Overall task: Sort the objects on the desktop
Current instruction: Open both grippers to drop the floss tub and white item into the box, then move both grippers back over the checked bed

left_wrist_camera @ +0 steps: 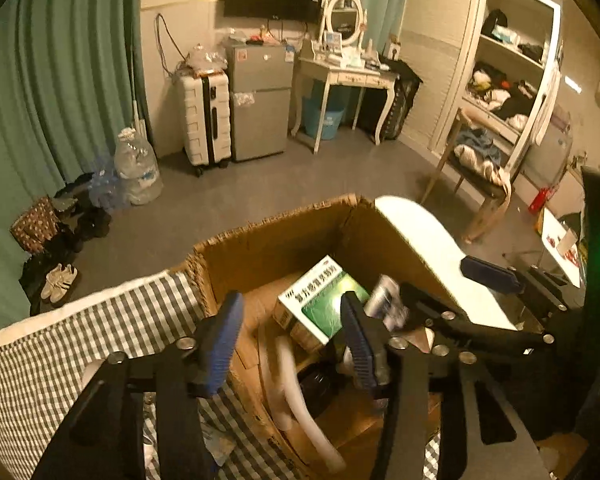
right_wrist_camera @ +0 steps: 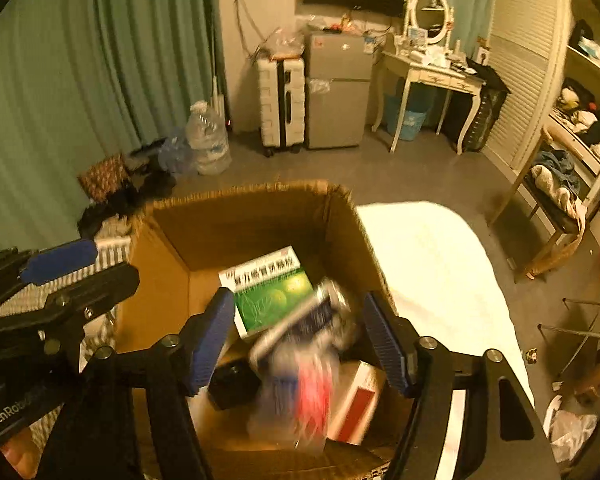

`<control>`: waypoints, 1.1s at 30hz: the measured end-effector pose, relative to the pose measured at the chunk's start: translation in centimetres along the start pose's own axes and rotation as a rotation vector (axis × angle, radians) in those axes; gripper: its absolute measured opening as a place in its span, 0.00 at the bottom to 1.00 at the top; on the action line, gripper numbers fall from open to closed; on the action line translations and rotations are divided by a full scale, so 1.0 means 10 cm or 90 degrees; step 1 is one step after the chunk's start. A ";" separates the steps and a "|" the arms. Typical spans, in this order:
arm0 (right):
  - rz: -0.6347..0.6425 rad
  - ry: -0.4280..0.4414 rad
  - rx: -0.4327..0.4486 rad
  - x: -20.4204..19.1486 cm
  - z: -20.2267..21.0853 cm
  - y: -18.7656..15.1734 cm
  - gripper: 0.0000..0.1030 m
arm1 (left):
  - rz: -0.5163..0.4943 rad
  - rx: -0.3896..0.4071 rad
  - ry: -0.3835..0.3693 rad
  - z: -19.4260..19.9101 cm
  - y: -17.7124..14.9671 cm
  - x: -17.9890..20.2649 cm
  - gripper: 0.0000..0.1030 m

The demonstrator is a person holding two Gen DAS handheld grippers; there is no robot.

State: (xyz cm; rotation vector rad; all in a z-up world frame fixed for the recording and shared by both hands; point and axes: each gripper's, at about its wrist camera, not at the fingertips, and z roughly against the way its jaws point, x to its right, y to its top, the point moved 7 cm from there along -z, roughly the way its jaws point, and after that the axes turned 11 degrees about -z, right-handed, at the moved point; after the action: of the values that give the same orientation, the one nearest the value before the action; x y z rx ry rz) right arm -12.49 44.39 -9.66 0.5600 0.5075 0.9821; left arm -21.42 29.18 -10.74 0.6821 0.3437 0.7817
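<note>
Everything here hangs around the open cardboard box, so I'll place things off that. Just left of the box is a checked cloth. Over the box's left half sits the left gripper, jaws apart, blue pads not pressing on anything. Inside the box, toward the far wall, a green and white medicine carton lies tilted. Below it in the box there's a small black thing and a curved white tube.

Over the box's right half is the right gripper, also spread wide. A blurry plastic-wrapped packet with blue and red on it sits between its fingers but the pads aren't touching it. A red and white carton lies by the box's right wall. Just right of the box is a white cloth.
</note>
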 end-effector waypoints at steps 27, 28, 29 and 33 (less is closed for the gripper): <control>0.007 0.041 0.116 -0.64 1.13 0.36 0.81 | 0.079 0.195 0.248 1.79 0.19 -0.90 1.00; 0.008 0.046 0.121 -0.70 1.18 0.37 0.82 | 0.086 0.201 0.258 1.85 0.17 -0.95 1.00; 0.009 0.052 0.125 -0.76 1.22 0.37 0.83 | 0.099 0.208 0.273 1.95 0.14 -1.03 1.00; 0.019 0.070 0.137 -1.00 1.37 0.39 0.83 | 0.118 0.231 0.309 2.27 0.08 -1.21 1.00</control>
State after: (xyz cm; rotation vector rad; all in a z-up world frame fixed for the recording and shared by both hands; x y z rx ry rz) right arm -10.99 34.53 4.57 0.7102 0.7102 0.9969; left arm -18.13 10.84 7.02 0.8681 0.8883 1.0758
